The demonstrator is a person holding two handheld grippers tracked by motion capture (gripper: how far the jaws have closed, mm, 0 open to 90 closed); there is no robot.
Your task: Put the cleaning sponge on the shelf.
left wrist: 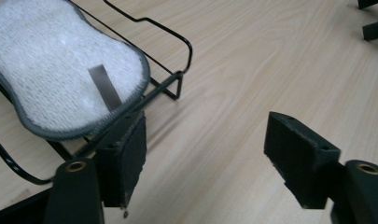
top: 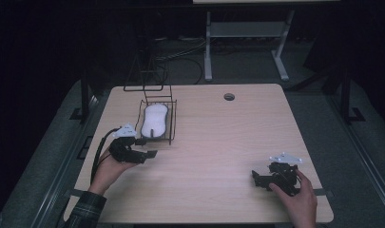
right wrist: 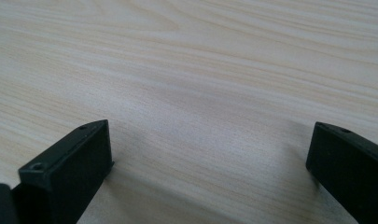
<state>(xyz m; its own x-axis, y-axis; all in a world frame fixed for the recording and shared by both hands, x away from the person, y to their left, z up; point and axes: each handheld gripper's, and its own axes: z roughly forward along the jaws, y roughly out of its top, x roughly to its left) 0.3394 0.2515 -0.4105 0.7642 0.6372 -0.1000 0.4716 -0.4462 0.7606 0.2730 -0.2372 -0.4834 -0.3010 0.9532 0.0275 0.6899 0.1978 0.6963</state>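
Sponge [top: 153, 119] in wire basket [top: 172, 124], long axis 12-to-6, at 1 o'clock from left gripper [top: 143, 148], spread empty; right gripper [top: 255, 177], spread, well apart on worktop [top: 218, 142].

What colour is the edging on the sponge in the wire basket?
Grey, around a white sponge; clearest in the left gripper view.

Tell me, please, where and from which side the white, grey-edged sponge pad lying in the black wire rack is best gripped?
Probably the rounded near end of the white, grey-edged sponge pad, where it overhangs the low front rail of the black wire rack. Come from that open front side with the left hand-held gripper, one jaw over the grey edge and one under.
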